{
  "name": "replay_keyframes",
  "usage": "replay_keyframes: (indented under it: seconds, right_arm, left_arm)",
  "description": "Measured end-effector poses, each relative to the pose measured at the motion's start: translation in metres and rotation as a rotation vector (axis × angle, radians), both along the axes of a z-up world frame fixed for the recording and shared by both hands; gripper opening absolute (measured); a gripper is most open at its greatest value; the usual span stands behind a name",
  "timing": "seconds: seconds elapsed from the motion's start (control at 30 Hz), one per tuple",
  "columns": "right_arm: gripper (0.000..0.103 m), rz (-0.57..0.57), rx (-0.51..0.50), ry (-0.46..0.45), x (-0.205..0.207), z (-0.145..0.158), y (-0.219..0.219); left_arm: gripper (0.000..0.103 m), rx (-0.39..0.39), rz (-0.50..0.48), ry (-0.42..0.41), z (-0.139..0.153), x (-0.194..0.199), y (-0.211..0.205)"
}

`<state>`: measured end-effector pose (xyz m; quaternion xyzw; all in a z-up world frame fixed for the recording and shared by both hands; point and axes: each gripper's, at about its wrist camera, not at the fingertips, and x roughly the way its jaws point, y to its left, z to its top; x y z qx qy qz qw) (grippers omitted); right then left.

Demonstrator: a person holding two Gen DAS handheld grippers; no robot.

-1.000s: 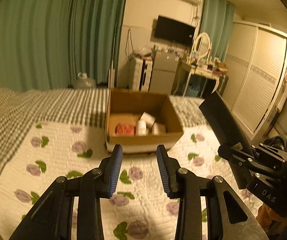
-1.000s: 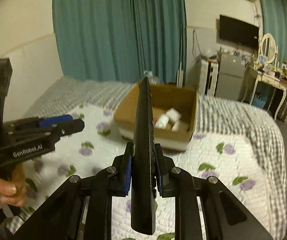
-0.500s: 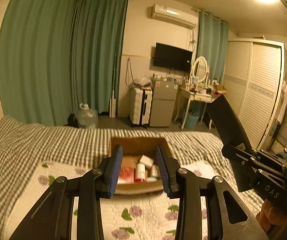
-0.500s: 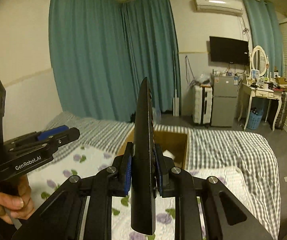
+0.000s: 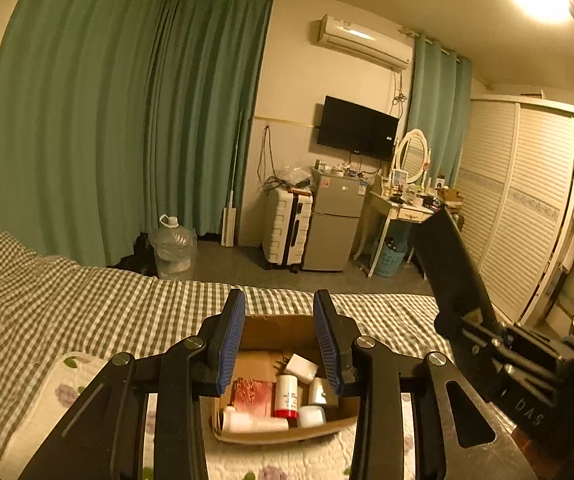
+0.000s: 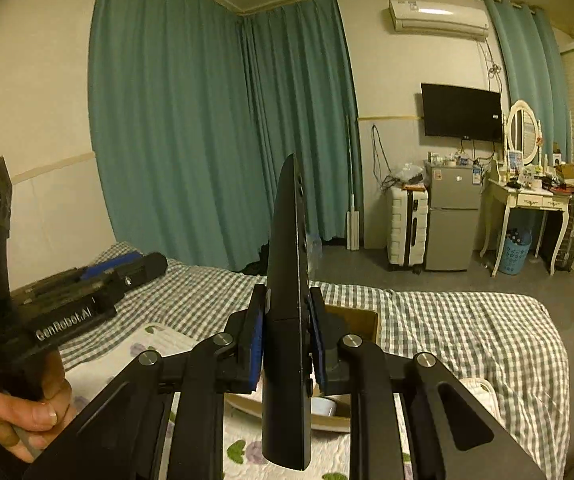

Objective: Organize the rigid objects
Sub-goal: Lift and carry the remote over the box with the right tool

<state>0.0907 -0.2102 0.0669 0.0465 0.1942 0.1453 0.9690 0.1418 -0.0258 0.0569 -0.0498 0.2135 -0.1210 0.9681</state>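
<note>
Remote control (image 6: pixel 287 320) clamped in right gripper (image 6: pixel 287 340) — cardboard box (image 5: pixel 287 432) below.

An open brown cardboard box (image 5: pixel 283 434) sits on the bed (image 5: pixel 87 304), on the flowered white quilt (image 5: pixel 47 404) before the checked blanket (image 5: pixel 107 300). In it lie a red packet (image 5: pixel 252 392), a white bottle with a red cap (image 5: pixel 287 396) to its right, and a white box (image 5: pixel 301 367) behind. Beyond the bed's foot, a white hard-shell suitcase (image 5: pixel 287 232) stands left of a small grey fridge (image 5: pixel 337 232), with a white dressing table (image 5: pixel 399 210) to the right.
</note>
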Motion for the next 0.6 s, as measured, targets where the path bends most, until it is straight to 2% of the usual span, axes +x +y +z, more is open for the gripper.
replay_keyframes:
  seconds: [0.3, 0.6]
  right_arm:
    - [0.019, -0.004, -0.015, 0.088, 0.08, -0.052, 0.006]
    - [0.019, 0.028, -0.08, 0.245, 0.155, -0.123, 0.019]
  left_arm:
    - [0.037, 0.03, -0.017, 0.094, -0.051, 0.071, -0.003]
    - [0.037, 0.054, -0.053, 0.256, -0.12, 0.126, -0.014]
